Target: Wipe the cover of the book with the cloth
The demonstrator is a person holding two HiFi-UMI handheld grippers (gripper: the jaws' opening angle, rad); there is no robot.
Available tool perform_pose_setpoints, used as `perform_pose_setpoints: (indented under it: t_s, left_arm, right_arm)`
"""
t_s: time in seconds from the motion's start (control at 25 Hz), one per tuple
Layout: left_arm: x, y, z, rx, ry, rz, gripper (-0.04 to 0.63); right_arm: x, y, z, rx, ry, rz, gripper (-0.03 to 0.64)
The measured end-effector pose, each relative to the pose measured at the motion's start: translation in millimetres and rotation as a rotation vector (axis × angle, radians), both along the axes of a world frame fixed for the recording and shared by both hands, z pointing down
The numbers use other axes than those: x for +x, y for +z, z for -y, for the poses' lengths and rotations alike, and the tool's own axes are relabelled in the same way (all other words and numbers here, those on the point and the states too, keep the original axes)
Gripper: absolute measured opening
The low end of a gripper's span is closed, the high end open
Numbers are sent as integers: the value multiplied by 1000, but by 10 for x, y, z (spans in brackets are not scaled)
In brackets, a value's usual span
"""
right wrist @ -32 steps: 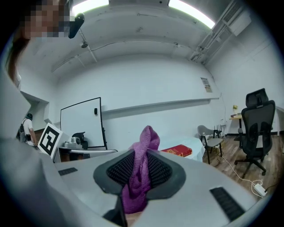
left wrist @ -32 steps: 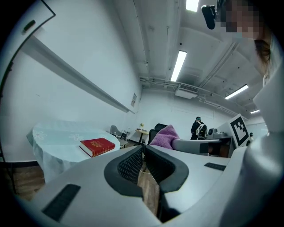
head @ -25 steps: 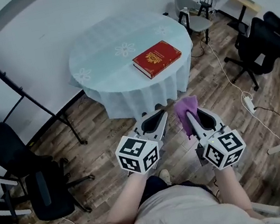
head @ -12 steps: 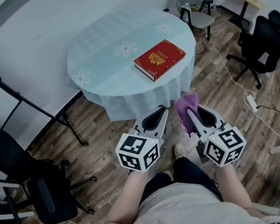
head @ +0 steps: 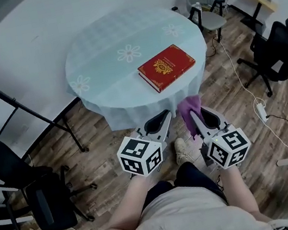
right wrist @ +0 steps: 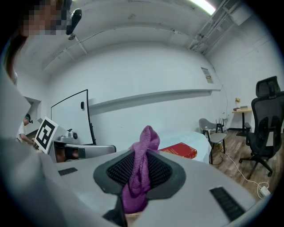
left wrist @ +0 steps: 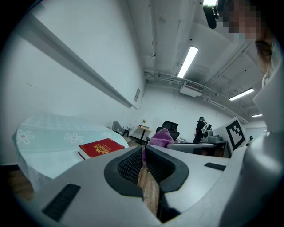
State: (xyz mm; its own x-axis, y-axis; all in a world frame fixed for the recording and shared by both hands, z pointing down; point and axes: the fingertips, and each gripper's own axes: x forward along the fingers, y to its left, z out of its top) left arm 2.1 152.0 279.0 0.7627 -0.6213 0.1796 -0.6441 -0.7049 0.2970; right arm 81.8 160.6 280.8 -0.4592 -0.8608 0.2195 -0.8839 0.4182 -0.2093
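One red book (head: 167, 67) lies flat on the one round table (head: 100, 48), toward the table's near right edge, a little above the middle of the head view; its gold-ornamented cover faces up and nothing touches it. The pale tablecloth shows three daisy prints. Two grippers are held side by side low in the centre of that view, over the wooden floor (head: 103, 132) and short of the table, each with one marker cube, so two cubes: the left cube (head: 140, 155) and the right cube (head: 227, 147). The left gripper (head: 160, 120) has its jaws pressed nearly together, only a thin slit between the ribbed pads, with nothing in it; in its own view the book (left wrist: 101, 147) sits at lower left. The right gripper (head: 195, 112) pinches the one purple cloth (head: 188, 108), which in the right gripper view bunches upward from between the pads (right wrist: 116, 170) and hangs down below them; the book (right wrist: 179, 150) shows just right of the cloth (right wrist: 148, 135) there. One grey chair (head: 205, 10) stands at upper right, one black office chair (head: 42, 195) at lower left, another (head: 281, 49) at the right edge.
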Motion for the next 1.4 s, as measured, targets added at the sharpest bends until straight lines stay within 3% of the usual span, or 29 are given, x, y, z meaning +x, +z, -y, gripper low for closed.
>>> perform_pose_setpoints:
  t_s: [0.8, 1.4]
  left_arm:
    - [408, 228, 1650, -100, -93, -18, 37]
    - [780, 301, 2485, -110, -169, 23, 37]
  right_arm:
    - [478, 158, 1718, -67, -108, -15, 92]
    - [775, 235, 2679, -86, -205, 14, 92]
